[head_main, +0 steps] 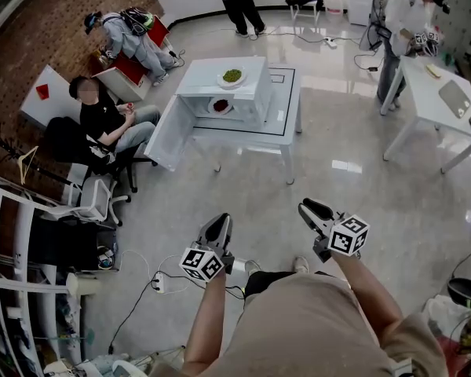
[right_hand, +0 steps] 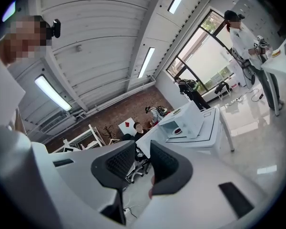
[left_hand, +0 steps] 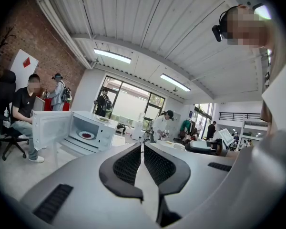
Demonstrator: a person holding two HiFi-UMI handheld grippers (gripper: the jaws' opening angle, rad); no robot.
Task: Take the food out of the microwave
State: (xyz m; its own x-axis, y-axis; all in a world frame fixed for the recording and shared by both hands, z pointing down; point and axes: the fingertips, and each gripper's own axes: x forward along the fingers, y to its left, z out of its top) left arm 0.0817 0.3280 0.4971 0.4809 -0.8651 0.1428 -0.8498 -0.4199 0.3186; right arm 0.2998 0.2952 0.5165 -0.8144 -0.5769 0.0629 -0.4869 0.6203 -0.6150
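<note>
The microwave (head_main: 237, 99) stands on a white worktop (head_main: 287, 104) far across the room, well apart from both grippers. Its door (head_main: 169, 136) hangs fully open toward the left. Inside the cavity sits a plate of red food (head_main: 221, 106). A second plate with green food (head_main: 231, 76) rests on top of the microwave.

The left gripper (head_main: 220, 221) is near the person's body, pointing toward the microwave. Its jaws are drawn together at the tips with nothing between them. The right gripper (head_main: 307, 207) is just to its right, also aimed at the worktop. Its jaws stand partly apart, a clear gap between the pads, and they are empty. Neither gripper touches anything.

At the left a person in black (head_main: 102, 115) sits on a chair near the open door. At the far right another person (head_main: 400, 26) stands beside a separate white table (head_main: 436, 93).
</note>
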